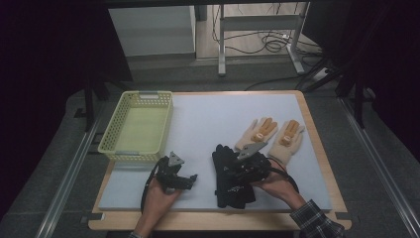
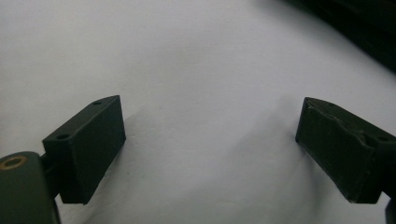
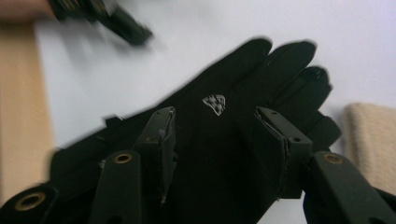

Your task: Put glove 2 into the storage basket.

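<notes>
My right claw (image 3: pixel 212 149) angles low over the black gloves (image 3: pixel 219 121) at the surface's (image 1: pixel 208 119) near edge, jaws apart astride them, not pressing. My left claw (image 2: pixel 210 144) rests open on bare mat. Glove cuffs are hidden by my hand.

Overhead camera; two close tongs cameras

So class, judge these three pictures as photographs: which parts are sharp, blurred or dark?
High view: dim, black at the edges, the yellow basket sharp. Left gripper view: even light and soft shadows on the white mat. Right gripper view: the black glove is smeared at its fingertips, and the left gripper is blurred.
</notes>
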A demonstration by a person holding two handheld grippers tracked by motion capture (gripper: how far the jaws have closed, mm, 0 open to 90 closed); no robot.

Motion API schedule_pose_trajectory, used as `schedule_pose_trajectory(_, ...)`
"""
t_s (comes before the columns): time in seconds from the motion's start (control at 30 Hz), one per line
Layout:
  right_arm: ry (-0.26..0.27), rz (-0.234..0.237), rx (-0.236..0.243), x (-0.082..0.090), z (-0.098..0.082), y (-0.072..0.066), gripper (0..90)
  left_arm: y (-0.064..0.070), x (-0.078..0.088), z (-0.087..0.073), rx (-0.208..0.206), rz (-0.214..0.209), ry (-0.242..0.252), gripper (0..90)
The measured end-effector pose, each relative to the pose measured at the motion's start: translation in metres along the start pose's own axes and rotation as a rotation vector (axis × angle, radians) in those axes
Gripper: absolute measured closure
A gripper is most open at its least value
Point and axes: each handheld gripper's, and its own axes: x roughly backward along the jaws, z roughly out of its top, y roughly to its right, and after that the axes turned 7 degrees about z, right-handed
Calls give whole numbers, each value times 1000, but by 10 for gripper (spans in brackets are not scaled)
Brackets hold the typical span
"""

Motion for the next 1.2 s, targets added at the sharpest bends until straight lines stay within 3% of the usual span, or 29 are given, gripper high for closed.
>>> schedule_pose_trajectory(0.07, -49, -12, 24, -11, -1, 5, 494, 0, 0, 0, 0, 0, 0, 84)
schedule_pose_trajectory(0.13, -78, 3, 44, -21, -4, 10, 566, 0, 0, 0, -3, 0, -2, 84)
schedule_pose_trajectory(0.23, -50, 46, 9, -22, -5, 15, 788, 0, 0, 0, -6, 0, -4, 84)
schedule_pose_trajectory(0.33, -50, 23, -8, -23, -5, 10, 873, 0, 0, 0, -2, 1, -1, 84)
schedule_pose_trajectory(0.43, -38, 4, -63, -22, -5, 8, 882, 0, 0, 0, -3, 0, -2, 84)
schedule_pose_trajectory(0.63, 62, -38, -197, -6, -1, 0, 882, 0, 0, 0, 0, 0, -1, 84)
schedule_pose_trajectory(0.87, 136, -94, -287, 12, 9, -17, 882, 0, 0, 0, 0, -1, -1, 84)
schedule_pose_trajectory(0.97, 123, -123, -286, 10, 11, -24, 881, 0, 0, 0, 0, -1, -1, 84)
schedule_pose_trajectory(1.07, 85, -137, -299, -2, 4, -20, 869, 0, 0, 0, 0, -1, 0, 84)
schedule_pose_trajectory(1.2, 85, -110, -290, -16, -10, -10, 741, 0, 0, 0, 0, 0, 0, 84)
